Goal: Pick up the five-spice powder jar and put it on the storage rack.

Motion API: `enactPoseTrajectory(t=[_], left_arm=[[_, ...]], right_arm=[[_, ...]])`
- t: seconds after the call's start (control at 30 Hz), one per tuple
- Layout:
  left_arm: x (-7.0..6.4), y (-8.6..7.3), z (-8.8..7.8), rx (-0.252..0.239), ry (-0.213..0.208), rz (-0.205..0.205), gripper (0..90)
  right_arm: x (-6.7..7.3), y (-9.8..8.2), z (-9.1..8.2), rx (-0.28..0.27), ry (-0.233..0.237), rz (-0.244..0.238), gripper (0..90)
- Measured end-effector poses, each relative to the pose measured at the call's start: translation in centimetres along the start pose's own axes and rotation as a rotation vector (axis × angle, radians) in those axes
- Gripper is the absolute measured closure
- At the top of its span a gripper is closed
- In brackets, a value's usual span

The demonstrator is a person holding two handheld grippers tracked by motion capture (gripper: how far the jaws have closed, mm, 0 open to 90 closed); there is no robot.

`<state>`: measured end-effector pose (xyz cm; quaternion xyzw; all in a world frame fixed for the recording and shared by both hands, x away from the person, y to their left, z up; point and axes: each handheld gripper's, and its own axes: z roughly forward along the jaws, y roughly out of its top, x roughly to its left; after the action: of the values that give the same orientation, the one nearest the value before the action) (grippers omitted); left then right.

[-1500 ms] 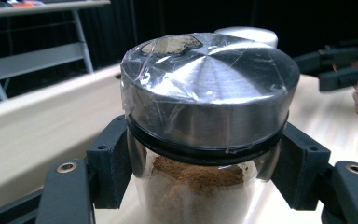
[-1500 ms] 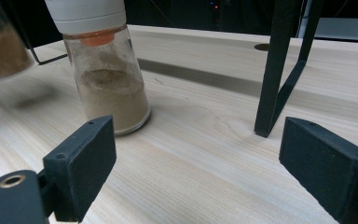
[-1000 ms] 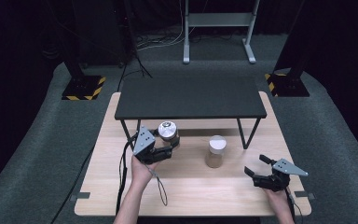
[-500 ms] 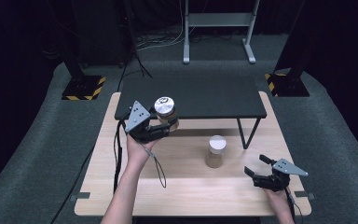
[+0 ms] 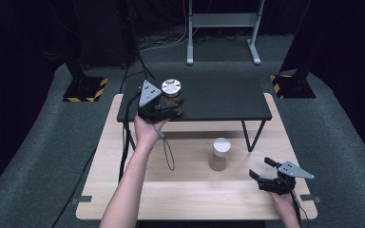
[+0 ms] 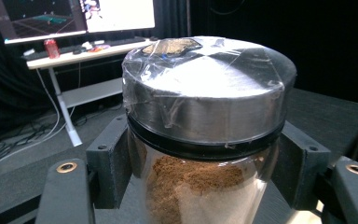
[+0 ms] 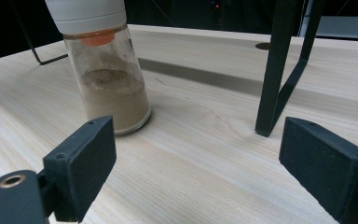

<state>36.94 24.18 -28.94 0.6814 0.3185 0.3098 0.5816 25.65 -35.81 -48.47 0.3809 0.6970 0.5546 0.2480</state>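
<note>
High view: the person's left hand (image 5: 145, 129) holds the left gripper (image 5: 167, 108) raised over the near left corner of a low black shelf (image 5: 218, 99) that stands on the far half of a light wooden table (image 5: 190, 190). Its jaws are clamped on a glass jar (image 5: 172, 92) with a round silver lid, which stands upright between them, above the shelf's near edge. Whether the jar's bottom touches the shelf top cannot be told. A black cable (image 5: 168, 152) trails from this gripper down across the table.

Left gripper view, looking along the jaws, has the jar (image 6: 205, 140) close up: the black pads (image 6: 109, 163) press on the glass from both sides just under the lid. The lid is wrapped in clear film and the jar holds brown powder. Beyond it lie the dark shelf top and, far back on the left, a desk with lit screens (image 6: 74, 16).

At the near right corner of the table, the right hand (image 5: 285, 202) rests with the right gripper (image 5: 261, 168) low over the wood. Its jaws stand wide apart with nothing between them.

Right gripper view has the two pads (image 7: 86, 165) spread over bare wood. A second jar (image 7: 107, 70), white-capped and partly filled with tan powder, stands upright on the table ahead and to the left, apart from the pads. A black leg of the shelf (image 7: 275, 84) stands ahead on the right. From above, this second jar (image 5: 220, 154) sits near the middle of the table, in front of the shelf and well apart from both grippers.
</note>
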Motion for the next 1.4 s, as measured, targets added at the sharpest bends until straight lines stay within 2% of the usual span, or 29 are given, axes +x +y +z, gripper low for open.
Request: enactPoseTrajectory(t=[0.17,0.27,0.33,0.4,0.5,0.67,0.73,0.87,0.93,1.1,1.4], left_arm=[[0.5,0.2,1.2,0.045,0.013,-0.014,30.7],[0.7,-0.1,1.3,0.038,0.011,-0.023,30.7],[0.9,-0.5,1.2,0.012,0.008,-0.032,30.0],[1.0,-0.6,1.0,-0.003,0.006,-0.041,26.1],[1.0,-0.4,0.6,0.009,0.012,-0.033,20.7],[0.8,-1.0,-0.8,0.002,0.012,-0.013,16.1],[0.9,-1.4,-1.5,0.002,0.009,0.014,16.0],[1.2,-2.6,-3.1,0.009,-0.007,0.024,13.9],[1.3,-3.3,-4.0,0.010,-0.013,0.032,12.7],[1.4,-5.4,-5.8,0.010,-0.022,0.023,9.0],[0.2,-9.2,-8.6,-0.002,-0.014,0.051,3.4]], right_arm=[[0.0,0.0,0.0,0.000,0.002,0.000,9.4],[0.0,0.0,0.0,-0.002,0.002,0.001,9.4],[-0.1,0.0,0.0,-0.001,0.003,0.001,9.4],[-0.1,0.0,0.0,-0.002,0.003,0.001,9.4],[0.0,-0.1,0.0,-0.004,0.002,0.002,9.4],[0.0,0.0,0.0,0.000,0.002,-0.001,9.4],[0.0,0.0,0.0,-0.002,0.000,-0.001,9.4],[0.0,0.0,0.0,-0.002,0.001,-0.001,9.4],[0.0,0.0,0.0,0.001,0.000,-0.003,9.4],[0.1,0.0,0.0,0.001,-0.001,-0.005,9.4],[0.1,0.0,0.0,0.000,-0.004,-0.006,9.4]])
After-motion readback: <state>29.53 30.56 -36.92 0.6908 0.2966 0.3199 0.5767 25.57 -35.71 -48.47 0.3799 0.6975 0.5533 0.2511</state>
